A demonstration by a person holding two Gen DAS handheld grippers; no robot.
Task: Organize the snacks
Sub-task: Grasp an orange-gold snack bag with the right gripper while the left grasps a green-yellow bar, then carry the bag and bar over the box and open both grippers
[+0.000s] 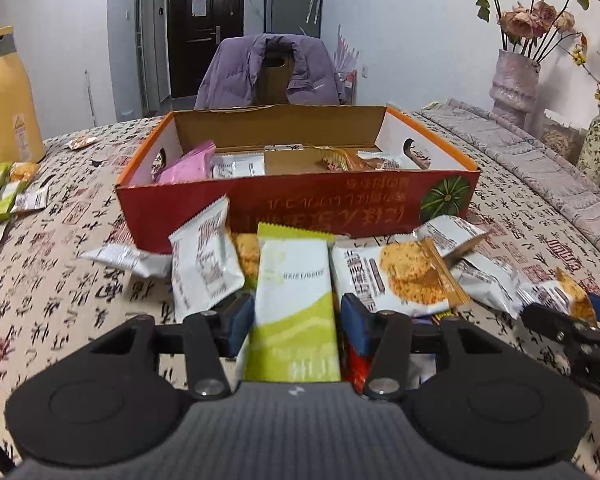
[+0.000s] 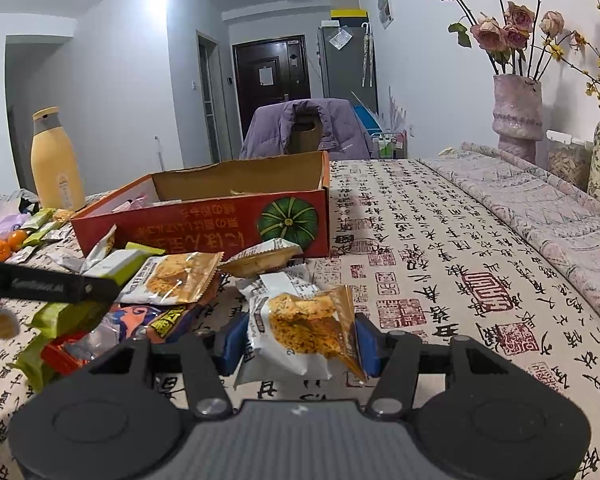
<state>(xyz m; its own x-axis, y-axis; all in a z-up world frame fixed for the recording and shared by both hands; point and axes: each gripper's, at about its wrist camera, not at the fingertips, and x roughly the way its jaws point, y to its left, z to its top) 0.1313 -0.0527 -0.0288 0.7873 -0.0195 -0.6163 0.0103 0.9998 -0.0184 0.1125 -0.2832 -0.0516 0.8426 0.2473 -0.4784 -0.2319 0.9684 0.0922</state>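
Observation:
A red-orange cardboard box (image 1: 300,204) with a pumpkin picture stands open on the table, with several packets inside. A pile of snack packets (image 1: 412,276) lies against its near wall. My left gripper (image 1: 296,320) is shut on a green and white packet (image 1: 292,276), whose top end points toward the box. My right gripper (image 2: 300,344) is shut on a white and orange cracker packet (image 2: 300,320), to the right of the pile and near the box (image 2: 200,228). One black finger (image 2: 52,286) of the left gripper shows at the left edge of the right wrist view.
A yellow bottle (image 1: 8,100) stands at the far left, with green packets (image 1: 0,196) and oranges (image 2: 4,246) near it. Vases of flowers (image 1: 516,80) and a folded quilt (image 2: 540,208) line the right side. A chair with a purple jacket (image 1: 268,72) is behind the box.

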